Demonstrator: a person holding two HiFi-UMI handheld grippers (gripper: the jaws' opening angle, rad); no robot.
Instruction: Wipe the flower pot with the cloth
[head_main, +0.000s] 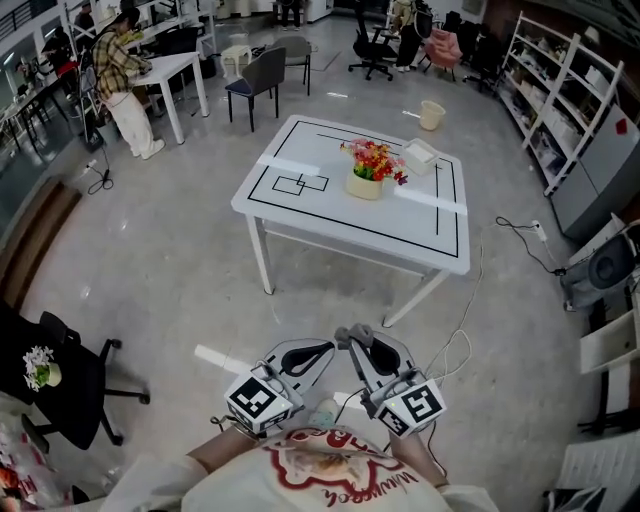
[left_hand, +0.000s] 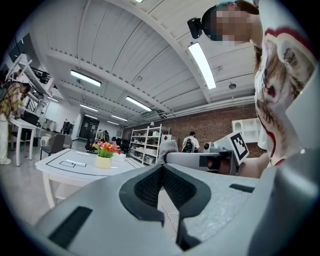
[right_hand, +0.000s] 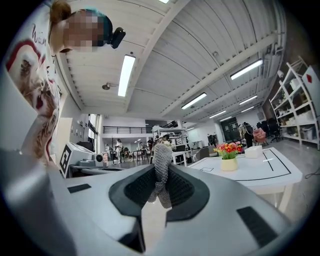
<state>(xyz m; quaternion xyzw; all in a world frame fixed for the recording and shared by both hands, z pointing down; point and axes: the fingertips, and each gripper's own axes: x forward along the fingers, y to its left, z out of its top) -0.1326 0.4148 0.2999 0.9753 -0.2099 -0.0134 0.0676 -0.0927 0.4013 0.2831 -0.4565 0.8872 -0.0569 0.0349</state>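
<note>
While flower pot (head_main: 365, 186) is sitting on table (head_main: 300, 215) upper centre, right claw (right_hand: 161, 175) is clamping cloth (right_hand: 161, 152).
Left claw (left_hand: 162, 166) is hovering beside it, pinched closed, empty.

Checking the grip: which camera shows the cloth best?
The right gripper view: the grey cloth is pinched between the right gripper's fingers, close up. The head view shows only a small grey bit at that gripper's tip; the left gripper view catches its end sideways.

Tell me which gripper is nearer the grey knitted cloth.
Right. The right gripper is shut on the grey knitted cloth, pinched between its jaws; the left gripper sits beside it, jaws together and empty.
</note>
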